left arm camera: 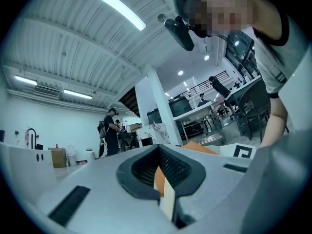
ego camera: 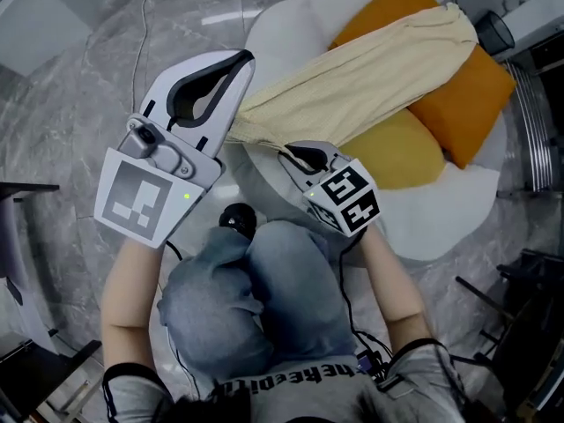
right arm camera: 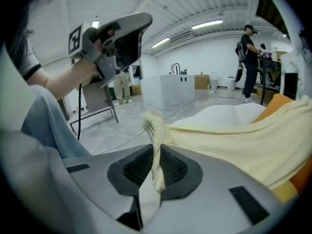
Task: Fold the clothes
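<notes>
A pale yellow knitted garment (ego camera: 370, 69) lies stretched across the cushions on a white round seat (ego camera: 441, 214). My right gripper (ego camera: 289, 152) is shut on the near edge of it. In the right gripper view a bunched fold of the garment (right arm camera: 155, 130) stands up between the pads, and the rest (right arm camera: 234, 140) trails off to the right. To the left and higher, my left gripper (ego camera: 240, 60) hangs beside the garment's near end, its jaws together with nothing between them. In the left gripper view, only a sliver of orange shows past the left gripper (left arm camera: 163, 179).
Two orange pillows (ego camera: 471, 104) and a yellow cushion (ego camera: 401, 152) lie under the garment. The person's knees in jeans (ego camera: 256, 298) are just below both grippers. A metal rack (ego camera: 529, 122) and a black bin (ego camera: 498, 29) stand at the right. A grey marble floor (ego camera: 79, 77) surrounds the seat.
</notes>
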Tool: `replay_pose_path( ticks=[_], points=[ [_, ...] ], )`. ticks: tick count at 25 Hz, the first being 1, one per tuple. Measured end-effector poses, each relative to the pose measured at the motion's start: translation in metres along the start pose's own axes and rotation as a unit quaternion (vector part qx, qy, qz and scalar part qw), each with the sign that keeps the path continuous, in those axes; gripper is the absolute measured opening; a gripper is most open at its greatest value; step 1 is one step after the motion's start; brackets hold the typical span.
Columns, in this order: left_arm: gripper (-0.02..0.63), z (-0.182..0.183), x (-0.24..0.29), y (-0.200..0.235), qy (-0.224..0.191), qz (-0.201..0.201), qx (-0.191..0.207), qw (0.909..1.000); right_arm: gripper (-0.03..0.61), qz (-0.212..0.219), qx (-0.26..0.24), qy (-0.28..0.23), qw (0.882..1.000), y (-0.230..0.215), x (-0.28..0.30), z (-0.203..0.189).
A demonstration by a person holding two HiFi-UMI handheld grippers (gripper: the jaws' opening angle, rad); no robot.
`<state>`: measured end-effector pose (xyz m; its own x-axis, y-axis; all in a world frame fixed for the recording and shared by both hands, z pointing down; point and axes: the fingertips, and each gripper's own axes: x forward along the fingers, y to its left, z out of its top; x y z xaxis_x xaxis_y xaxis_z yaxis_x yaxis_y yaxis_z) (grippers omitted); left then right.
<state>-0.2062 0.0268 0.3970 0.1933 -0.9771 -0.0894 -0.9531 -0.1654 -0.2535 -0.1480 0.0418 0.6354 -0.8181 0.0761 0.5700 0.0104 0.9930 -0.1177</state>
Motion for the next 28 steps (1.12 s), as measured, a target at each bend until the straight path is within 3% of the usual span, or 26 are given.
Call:
replay_pose_path(
  ticks=[4, 13, 28],
  points=[
    [0.003, 0.006, 0.012, -0.009, -0.007, -0.019, 0.001, 0.9998, 0.043, -0.03, 0.04, -0.023, 0.998, -0.03, -0.029, 0.019],
    [0.003, 0.017, 0.047, -0.021, -0.034, -0.071, -0.005, 0.9969, 0.043, -0.122, 0.052, -0.006, 0.991, -0.1, -0.082, 0.046],
    [0.003, 0.028, 0.143, -0.023, -0.091, -0.174, -0.019, 0.9804, 0.043, -0.281, 0.067, 0.002, 0.957, -0.215, -0.17, 0.09]
  ],
)
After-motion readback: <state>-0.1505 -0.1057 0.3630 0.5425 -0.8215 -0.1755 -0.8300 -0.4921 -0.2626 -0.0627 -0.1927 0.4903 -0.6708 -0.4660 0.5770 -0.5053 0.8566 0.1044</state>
